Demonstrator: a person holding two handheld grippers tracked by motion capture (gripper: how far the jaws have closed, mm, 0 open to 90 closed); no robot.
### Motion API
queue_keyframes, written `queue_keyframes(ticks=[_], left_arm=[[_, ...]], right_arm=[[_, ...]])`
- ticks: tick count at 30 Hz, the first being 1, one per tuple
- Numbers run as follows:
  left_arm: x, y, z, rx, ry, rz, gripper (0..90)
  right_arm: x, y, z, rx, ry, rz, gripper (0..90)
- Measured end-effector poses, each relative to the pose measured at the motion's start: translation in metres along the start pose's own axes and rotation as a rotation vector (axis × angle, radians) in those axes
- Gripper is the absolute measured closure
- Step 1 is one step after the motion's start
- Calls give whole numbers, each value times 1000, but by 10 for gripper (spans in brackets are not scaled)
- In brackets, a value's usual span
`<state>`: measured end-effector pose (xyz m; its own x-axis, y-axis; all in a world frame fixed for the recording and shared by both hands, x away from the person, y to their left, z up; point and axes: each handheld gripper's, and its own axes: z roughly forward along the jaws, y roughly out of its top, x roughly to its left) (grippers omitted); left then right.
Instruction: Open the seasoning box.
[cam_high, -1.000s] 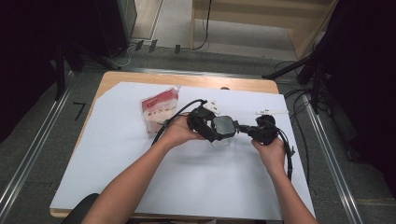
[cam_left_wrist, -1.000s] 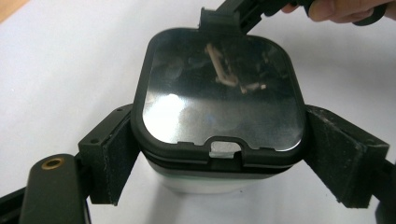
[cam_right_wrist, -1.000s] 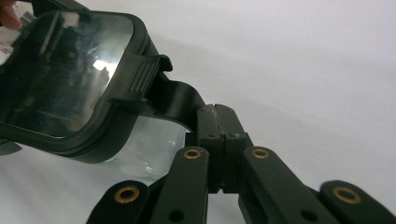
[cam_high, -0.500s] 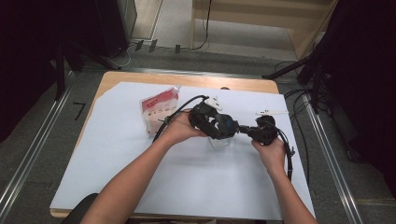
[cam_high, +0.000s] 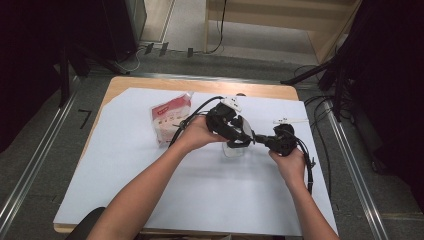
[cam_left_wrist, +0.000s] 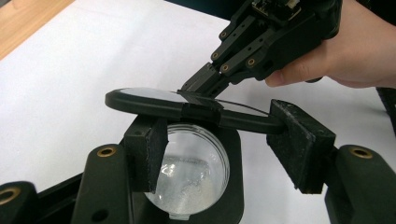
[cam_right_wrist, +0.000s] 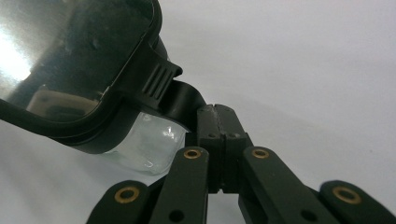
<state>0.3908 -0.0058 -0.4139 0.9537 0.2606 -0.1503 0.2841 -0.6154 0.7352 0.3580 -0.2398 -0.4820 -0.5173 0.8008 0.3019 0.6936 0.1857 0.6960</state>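
While right gripper (cam_right_wrist: 218, 140) pinches lid (cam_left_wrist: 187, 105), left gripper (cam_left_wrist: 229, 154) apparently closing.

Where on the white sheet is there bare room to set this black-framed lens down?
The white sheet is bare left of the forearms, below the snack bag, and again at the near right corner. It is crowded mid-sheet, where both tongs meet over the clear cup.

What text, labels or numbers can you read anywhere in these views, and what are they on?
"7": dark mark on the grey floor left of the table.
Red-and-white packet: printing too small and blurred to read.
Black-framed lid and clear container: no text visible.
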Motion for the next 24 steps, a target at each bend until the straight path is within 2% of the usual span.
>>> queue_keyframes(ticks=[3,6,11,21,24], left_arm=[[-1,0,-1,11,-4,10,427],[-1,0,-1,16,-35,0,475],[-2,1,-2,30,-51,-5,535],[-7,8,-2,73,-61,9,644],[-10,10,-2,68,-62,24,679]], right_arm=[[0,0,0,1,3,1,900],[0,0,1,1,2,-2,900],[1,0,-1,-2,2,-9,900],[0,-1,0,1,8,0,900],[0,-1,0,-3,9,3,900]])
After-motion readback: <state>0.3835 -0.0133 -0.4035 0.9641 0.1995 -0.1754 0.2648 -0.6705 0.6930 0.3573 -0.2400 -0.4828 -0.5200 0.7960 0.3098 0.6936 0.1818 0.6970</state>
